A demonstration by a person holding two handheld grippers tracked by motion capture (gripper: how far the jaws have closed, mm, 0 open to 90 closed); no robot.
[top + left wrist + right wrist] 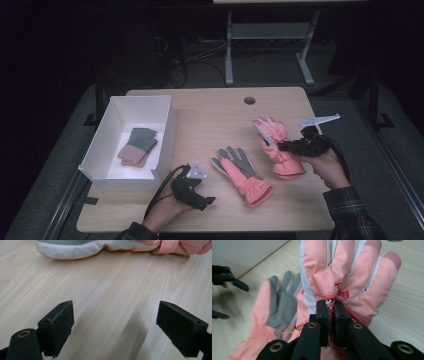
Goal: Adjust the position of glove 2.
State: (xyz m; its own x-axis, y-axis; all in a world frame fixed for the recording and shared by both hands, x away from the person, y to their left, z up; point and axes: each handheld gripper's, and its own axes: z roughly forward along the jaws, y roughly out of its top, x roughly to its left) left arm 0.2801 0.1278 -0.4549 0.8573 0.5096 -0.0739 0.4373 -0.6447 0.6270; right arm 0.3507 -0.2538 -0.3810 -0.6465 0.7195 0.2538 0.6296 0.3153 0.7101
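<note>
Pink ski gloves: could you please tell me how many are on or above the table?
2. One pink ski glove lies palm up on the table near the middle. The other glove is pinched at its back by the right tool. None seems hidden.

Two padded pink ski gloves were counted: one lying palm-up with a grey palm [240, 172], one lifted off the tabletop [277, 145]. One open white rectangular box [102, 145] was present, containing one pair of knitted grey-and-pink gloves [138, 146]. Two black two-jaw grippers were present: left gripper [197, 192], right gripper [287, 146].
</note>
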